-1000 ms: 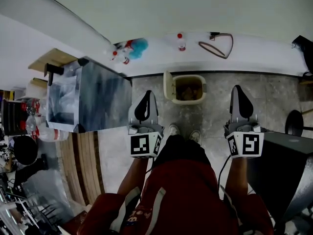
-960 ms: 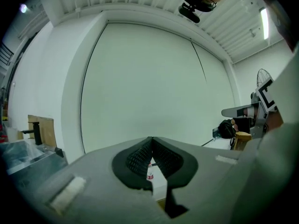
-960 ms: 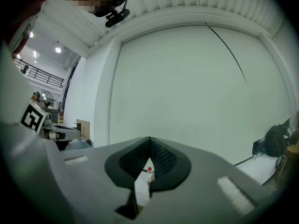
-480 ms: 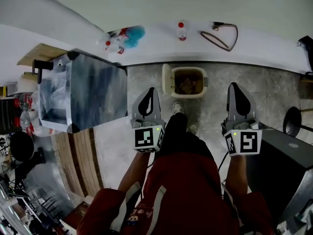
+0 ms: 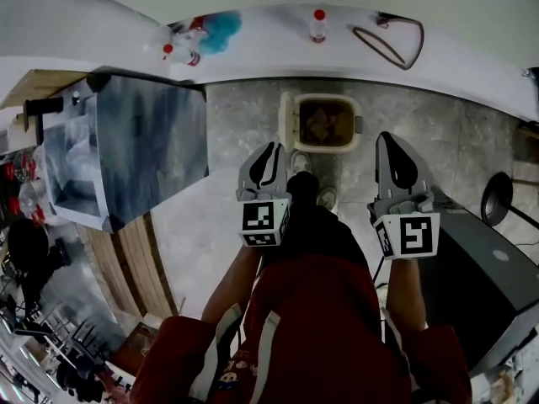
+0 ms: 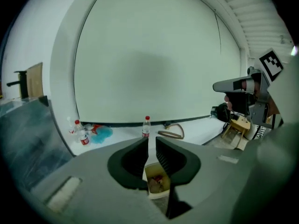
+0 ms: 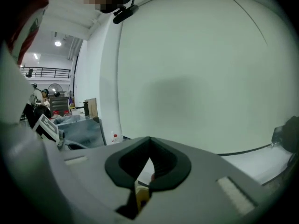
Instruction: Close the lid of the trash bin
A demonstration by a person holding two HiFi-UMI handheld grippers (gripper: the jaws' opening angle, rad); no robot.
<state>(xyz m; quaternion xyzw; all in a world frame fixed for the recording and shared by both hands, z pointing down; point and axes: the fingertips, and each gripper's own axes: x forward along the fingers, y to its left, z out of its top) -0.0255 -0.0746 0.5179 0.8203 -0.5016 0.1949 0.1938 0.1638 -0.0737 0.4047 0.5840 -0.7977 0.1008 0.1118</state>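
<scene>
In the head view, the stone floor fills the middle, with a white strip along the wall at 12 o'clock. A big steel box stands at 9 o'clock and a black cabinet at 4 o'clock. The person in red trousers stands at the centre. The trash bin sits on the floor at 12 o'clock, just beyond the shoes, with rubbish inside and its lid still upright on the 9 o'clock side. The left gripper hangs short of the bin, well apart from it; its jaws are opening, only a narrow slit so far, with nothing between them. The right gripper at 2 o'clock has its tips together, empty. A hose loop lies at 1 o'clock and a bottle at 12.
</scene>
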